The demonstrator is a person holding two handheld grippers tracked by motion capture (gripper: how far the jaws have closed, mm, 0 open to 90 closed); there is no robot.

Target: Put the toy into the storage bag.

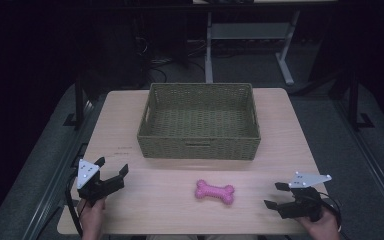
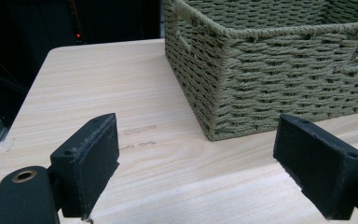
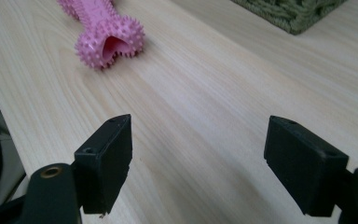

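The left gripper (image 1: 113,170) sits at the near left corner of the table (image 1: 290,130). Its jaws are wide apart and hold nothing. The right gripper (image 1: 276,195) sits at the near right corner. Its jaws are wide apart too, with only bare wood between them.

Between the two, a bit closer to the right gripper, the pink bone (image 1: 214,192) lies flat on the table. Nothing touches it. Behind it stands the green basket (image 1: 198,145), and nothing can be seen inside it.

The job looks like putting the bone in the basket, and it has not started. The grab, the lift and the drop are all left.

There is lots of open wood around the bone. Both grippers are close to the near edge. The basket wall is tall, so the bone must go up and over it.
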